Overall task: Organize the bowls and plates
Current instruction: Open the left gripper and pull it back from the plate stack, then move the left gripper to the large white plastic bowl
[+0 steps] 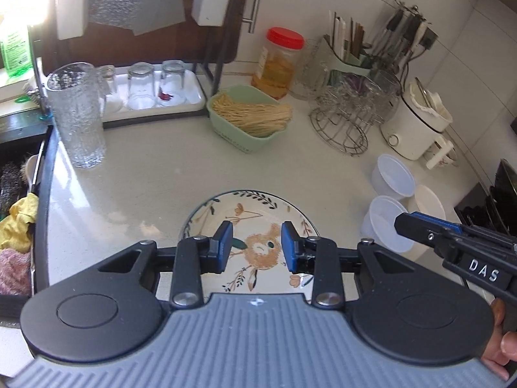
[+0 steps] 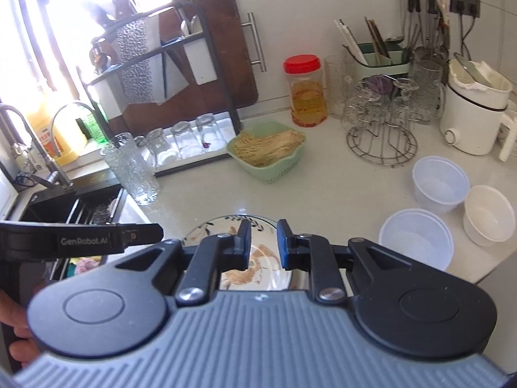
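Over the counter (image 1: 155, 168) I've got both grippers tipped down at the flowered plate (image 1: 248, 226), which lies flat near the front edge. My left gripper (image 1: 257, 247) hangs above its middle, jaws a modest gap apart with nothing between them, just the painted flower showing through. My right gripper (image 2: 263, 244) comes in alongside from the right, angled down the same way; its jaws stand narrower, a slim gap, and they pinch nothing either. In the left view its black nose pokes in at the right edge, my fingers (image 1: 504, 349) curled on the handle below. In the right view the left gripper's arm crosses at the left.

Right of the plate sit three bowls: two clear plastic ones (image 2: 416, 242) (image 2: 439, 184) and a white one (image 2: 489, 215), close together. Behind the plate there's a green basket (image 1: 248, 119) of noodles, and a tall glass (image 1: 77, 113) by the sink (image 2: 64, 207).
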Motion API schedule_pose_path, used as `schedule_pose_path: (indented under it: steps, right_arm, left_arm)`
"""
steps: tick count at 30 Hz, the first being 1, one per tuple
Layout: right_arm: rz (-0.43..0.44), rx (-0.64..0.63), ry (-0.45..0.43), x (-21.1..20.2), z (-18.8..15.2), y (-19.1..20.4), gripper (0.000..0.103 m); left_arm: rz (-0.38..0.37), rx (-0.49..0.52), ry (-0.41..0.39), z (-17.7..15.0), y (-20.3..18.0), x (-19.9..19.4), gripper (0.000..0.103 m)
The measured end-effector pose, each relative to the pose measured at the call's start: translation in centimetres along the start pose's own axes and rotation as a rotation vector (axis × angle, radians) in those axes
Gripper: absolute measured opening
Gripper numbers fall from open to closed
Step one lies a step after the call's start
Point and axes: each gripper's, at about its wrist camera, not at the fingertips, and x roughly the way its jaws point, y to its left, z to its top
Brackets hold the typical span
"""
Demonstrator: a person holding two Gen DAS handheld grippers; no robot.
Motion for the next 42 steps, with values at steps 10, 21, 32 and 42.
schedule_pose_path:
  steps: [10,21,32,42]
  right_arm:
    - [-0.070,0.047,-0.017,-0.6,0.1,-1.5,0.020]
    - [-0.054,0.053,0.013,0.4,0.5,-5.7,0.021]
    - [-0.026,0.033,0.049,1.9,1.5,-11.0,0.021]
    - [-0.057,0.056,0.055,3.1,1.7,-16.2,0.022]
  left_arm:
    - [-0.034,0.036,0.016,0.5,-1.4,1.4,0.037]
    - [0.003,0.012,0.043,1.0,-5.4,4.2,0.037]
    - [0.027,0.052,0.057,1.9,-11.5,7.7,0.037]
    - [0.016,0.088,0.096,3.1,-14.8,12.1,0.055]
